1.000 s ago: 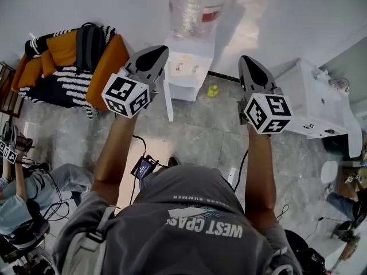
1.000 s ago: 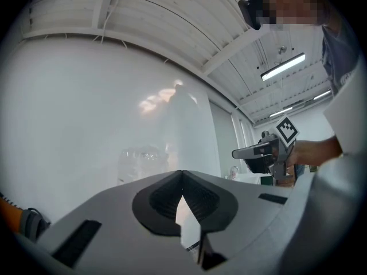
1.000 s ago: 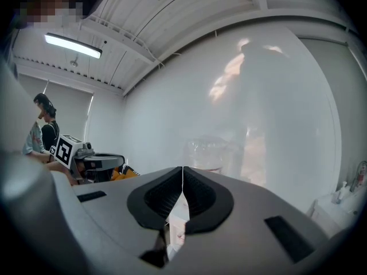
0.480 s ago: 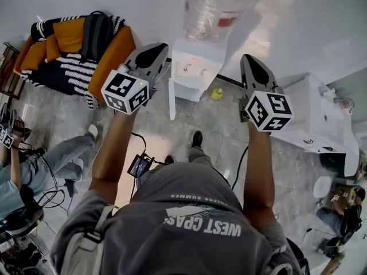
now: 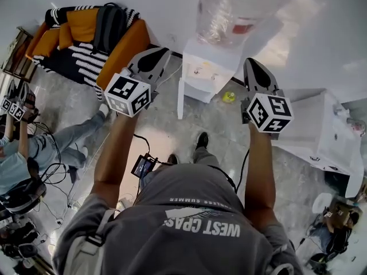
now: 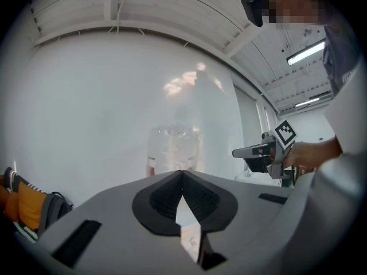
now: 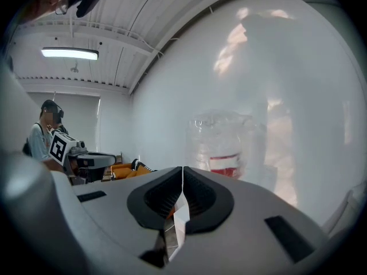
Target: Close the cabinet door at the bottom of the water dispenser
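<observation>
The white water dispenser stands against the wall ahead, with a clear bottle on top. Its bottom cabinet door stands swung out toward me, seen edge-on at the dispenser's left side. My left gripper is held up in the air left of the dispenser, jaws shut and empty. My right gripper hangs just right of it, also shut and empty. Neither touches the dispenser. The bottle shows beyond the left gripper, and the bottle also shows beyond the right gripper.
An orange sofa with striped cushions and a black backpack is at the left. A small yellow object lies on the floor right of the dispenser. A white sink unit stands right. A seated person and cables are at far left.
The person has stepped closer to the dispenser, which has shifted right and down in the head view. Both grippers stay raised and shut.
</observation>
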